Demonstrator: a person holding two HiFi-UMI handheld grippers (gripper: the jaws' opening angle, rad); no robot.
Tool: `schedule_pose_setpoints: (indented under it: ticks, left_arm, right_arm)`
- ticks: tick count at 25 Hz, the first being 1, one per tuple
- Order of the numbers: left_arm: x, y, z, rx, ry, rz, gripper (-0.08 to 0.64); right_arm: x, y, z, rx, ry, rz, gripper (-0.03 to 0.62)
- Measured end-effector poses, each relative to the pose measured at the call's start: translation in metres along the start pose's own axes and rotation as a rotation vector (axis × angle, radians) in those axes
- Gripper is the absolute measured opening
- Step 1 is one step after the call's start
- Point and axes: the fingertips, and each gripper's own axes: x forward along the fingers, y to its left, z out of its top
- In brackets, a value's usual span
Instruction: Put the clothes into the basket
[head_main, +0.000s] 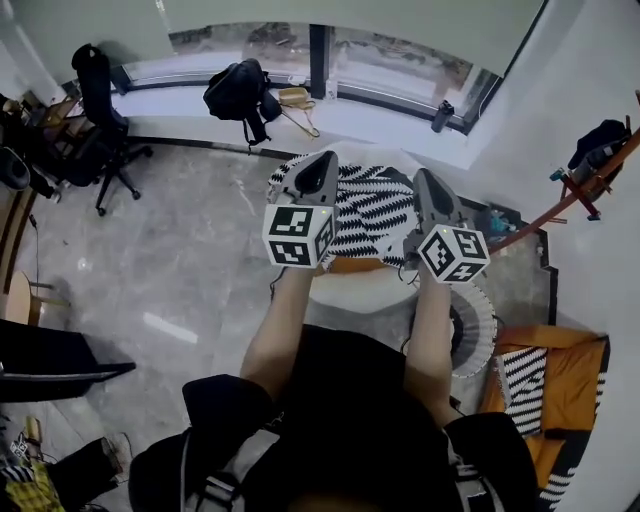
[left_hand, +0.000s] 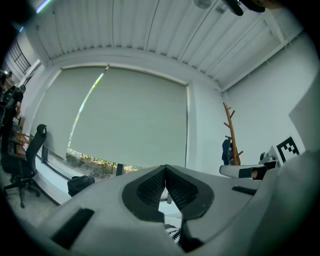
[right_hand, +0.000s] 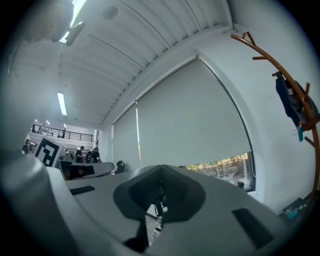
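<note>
Holding the striped garment (head_main: 372, 215) spread at twelve o'clock, the left gripper (head_main: 324, 158) and right gripper (head_main: 423, 174) each have their jaws pressed together on its upper edge, with a sliver of stripes showing beneath each pair. What I take to be the ribbed white basket (head_main: 478, 335) sits low at about four o'clock of the garment. The cloth should swing that way, be centred over the rim and lowered before either pinch lets go, lest a hem drape outside.

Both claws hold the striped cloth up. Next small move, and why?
Probably swing both claws to the person's right, over the white slatted basket. The left claw and right claw are shut on the black-and-white striped cloth, which hangs over the white round surface, not the basket.
</note>
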Motion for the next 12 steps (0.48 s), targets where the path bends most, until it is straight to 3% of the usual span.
schedule_pose_setpoints:
  ticks: [12]
  left_arm:
    - [0.015, 0.003, 0.000, -0.036, -0.003, -0.044, 0.009]
  right_arm:
    - [0.013, 0.003, 0.013, -0.041, -0.008, -0.015, 0.012]
